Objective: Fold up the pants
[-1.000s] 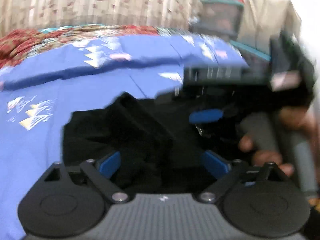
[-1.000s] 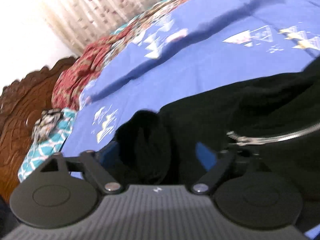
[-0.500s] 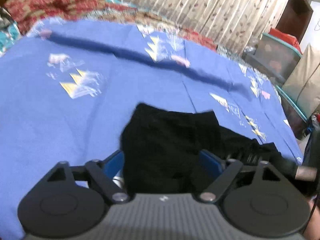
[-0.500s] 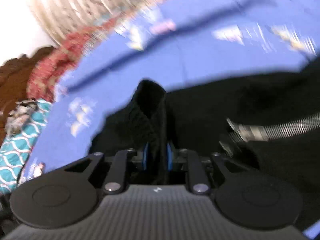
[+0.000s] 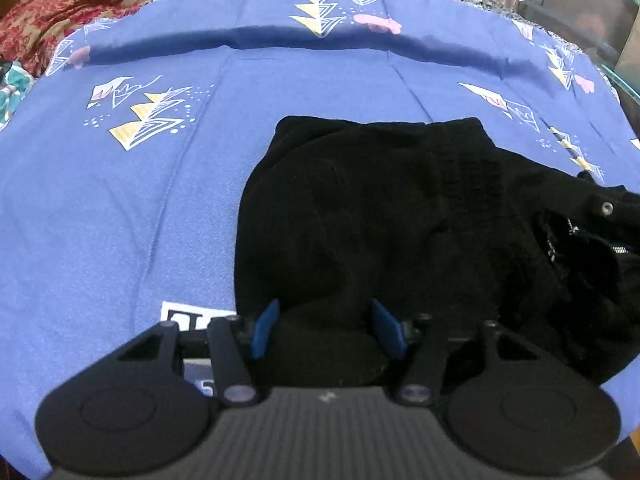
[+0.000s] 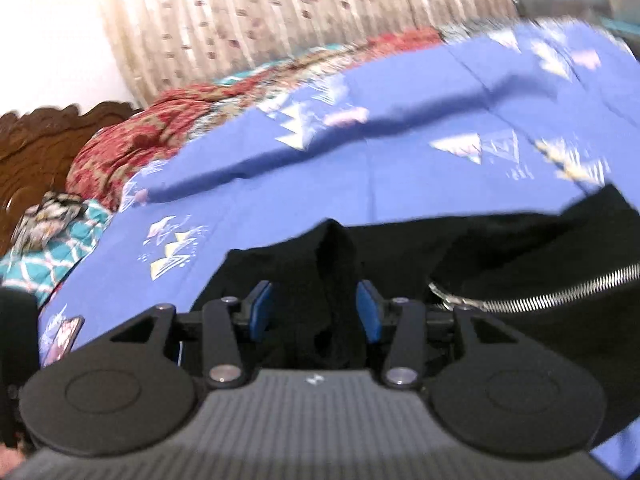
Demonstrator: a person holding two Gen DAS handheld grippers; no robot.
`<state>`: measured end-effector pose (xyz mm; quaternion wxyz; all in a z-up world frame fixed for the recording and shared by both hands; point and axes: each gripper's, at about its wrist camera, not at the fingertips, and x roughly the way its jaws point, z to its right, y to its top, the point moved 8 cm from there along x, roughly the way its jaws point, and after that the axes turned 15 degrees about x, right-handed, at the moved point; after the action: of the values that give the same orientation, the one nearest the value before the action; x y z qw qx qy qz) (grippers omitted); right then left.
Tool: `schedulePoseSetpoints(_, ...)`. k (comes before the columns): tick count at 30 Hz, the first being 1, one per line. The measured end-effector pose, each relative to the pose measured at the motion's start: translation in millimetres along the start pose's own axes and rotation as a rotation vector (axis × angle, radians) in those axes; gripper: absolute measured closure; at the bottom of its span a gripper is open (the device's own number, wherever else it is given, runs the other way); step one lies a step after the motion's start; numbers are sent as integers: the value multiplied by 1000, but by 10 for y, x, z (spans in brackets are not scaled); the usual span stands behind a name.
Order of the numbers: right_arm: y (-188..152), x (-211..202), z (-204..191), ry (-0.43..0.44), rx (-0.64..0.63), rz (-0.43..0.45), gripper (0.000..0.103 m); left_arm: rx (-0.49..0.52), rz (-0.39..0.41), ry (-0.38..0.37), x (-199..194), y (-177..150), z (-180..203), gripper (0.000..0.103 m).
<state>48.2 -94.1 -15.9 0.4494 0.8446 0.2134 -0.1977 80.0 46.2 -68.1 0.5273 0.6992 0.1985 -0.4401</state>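
pants [image 5: 380, 216] edge btwn L gripper [image 5: 326, 326] | bedsheet [image 5: 120, 208] open left

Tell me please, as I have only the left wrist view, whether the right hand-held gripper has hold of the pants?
Observer: No. A raised ridge of the black pants stands between the blue pads of the right hand-held gripper. Its jaws have just been opening, and the pads stand clear of the cloth.
Operator: Thank you. Is anything hard close to it?
Observer: Yes, a metal zipper starts just beside its right finger and runs off to the right.
Operator: Is there anything else on the bed on that side?
Observer: What looks like a phone lies on the blue sheet at the lower left, apart from the pants.
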Motion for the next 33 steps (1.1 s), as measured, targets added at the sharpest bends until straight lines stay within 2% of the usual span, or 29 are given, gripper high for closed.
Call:
schedulePoseSetpoints(3,-57,155,34,12,11,-70,55,5,-6,15,4,-7,-4,47)
schedulePoseSetpoints(4,-103,225,76,-7,19,-104,56,7,-8,22,1,-14,0,46)
schedulePoseSetpoints(6,-291,460,315,-91,46,-231,59,10,-19,33,16,-28,-2,41)
schedulePoseSetpoints(7,-337,518,430,-78,77,-245,59,12,-23,36,23,-38,-1,39)
schedulePoseSetpoints(9,-312,527,477,-41,89,-243,60,12,-25,50,21,-51,-14,33)
schedulePoseSetpoints(16,-297,574,434,-45,62,-236,59,5,-28,58,24,-75,-33,29)
schedulePoseSetpoints(18,-290,590,441,-42,67,-238,59,6,-30,72,30,-81,-43,21)
schedulePoseSetpoints(21,-356,460,407,-41,72,-230,58,-19,-37,68,53,-109,-87,16)
schedulePoseSetpoints(27,-390,414,404,-25,51,-216,57,-9,-35,91,62,-129,-100,9)
schedulePoseSetpoints(33,-394,369,423,-13,61,-219,54,-11,-37,96,70,-134,-110,7)
